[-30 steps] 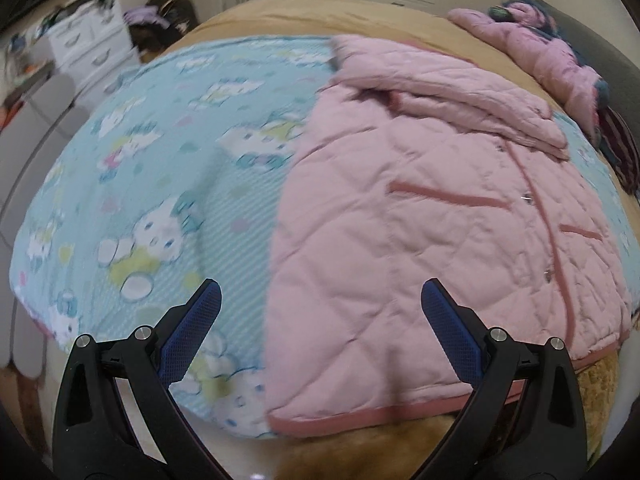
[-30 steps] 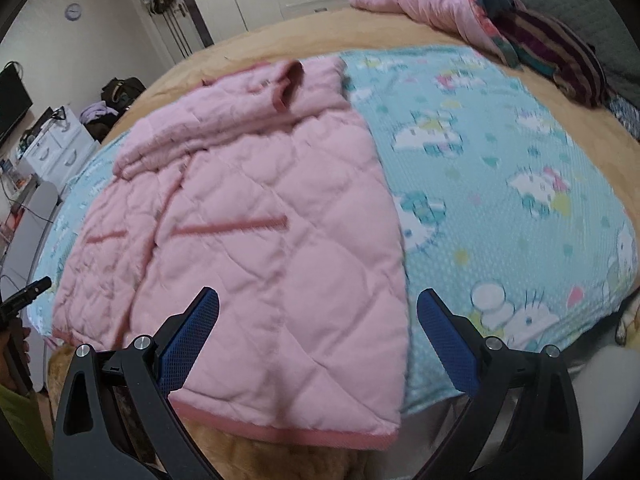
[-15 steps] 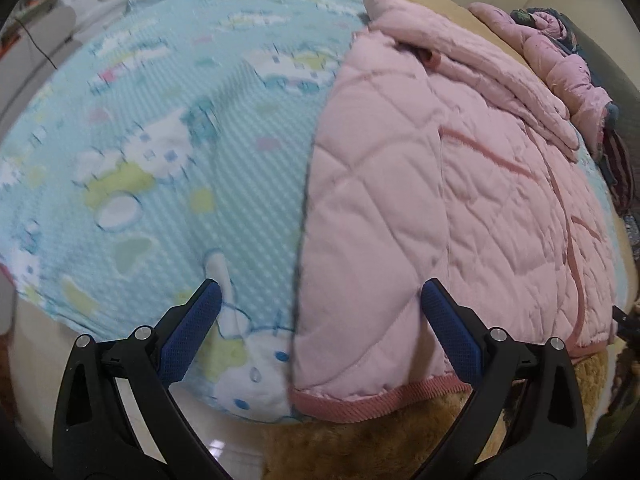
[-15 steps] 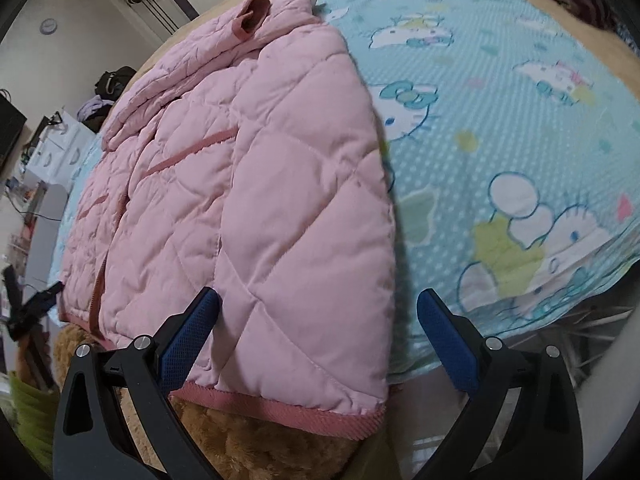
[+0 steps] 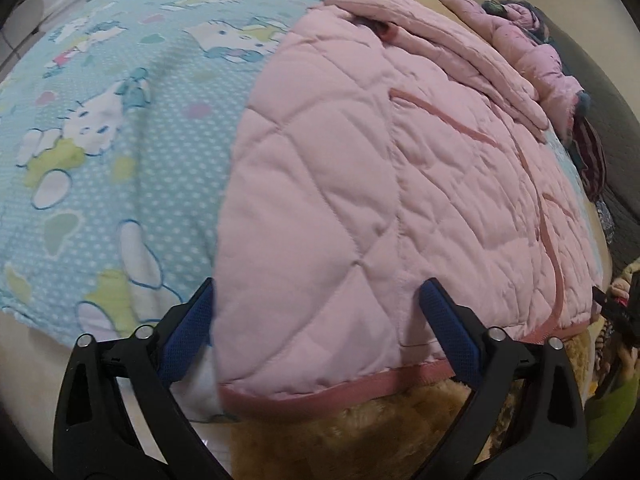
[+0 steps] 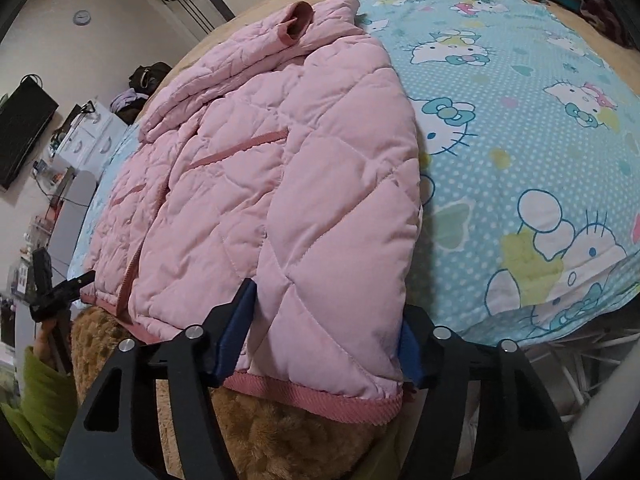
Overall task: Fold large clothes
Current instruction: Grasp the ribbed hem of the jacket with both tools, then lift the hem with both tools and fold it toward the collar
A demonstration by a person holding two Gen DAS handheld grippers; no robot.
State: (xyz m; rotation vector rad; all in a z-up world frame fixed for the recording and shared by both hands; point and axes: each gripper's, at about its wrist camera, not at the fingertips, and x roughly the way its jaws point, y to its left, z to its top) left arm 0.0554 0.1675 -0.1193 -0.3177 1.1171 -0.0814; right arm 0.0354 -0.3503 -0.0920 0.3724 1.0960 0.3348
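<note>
A pink quilted jacket (image 5: 400, 168) lies flat on the bed, hem toward me, sleeves folded across its top; it also shows in the right wrist view (image 6: 280, 184). My left gripper (image 5: 316, 320) is open, its blue pads on either side of the hem's left corner. My right gripper (image 6: 326, 334) has its jaws partly closed around the hem's right corner, with the blue pads against the fabric on both sides. The dark pink hem band (image 6: 320, 398) hangs over the bed's front edge.
A blue cartoon-cat sheet (image 5: 100, 128) covers the bed (image 6: 520, 140) over a tan plush blanket (image 5: 360, 432). More clothes (image 5: 536, 52) lie piled at the far side. White drawers (image 6: 84, 136) and a television (image 6: 20, 132) stand by the wall.
Both grippers have moved down and forward to the jacket's hem corners. The right gripper's jaws have narrowed around the fabric; the left stays wide.
</note>
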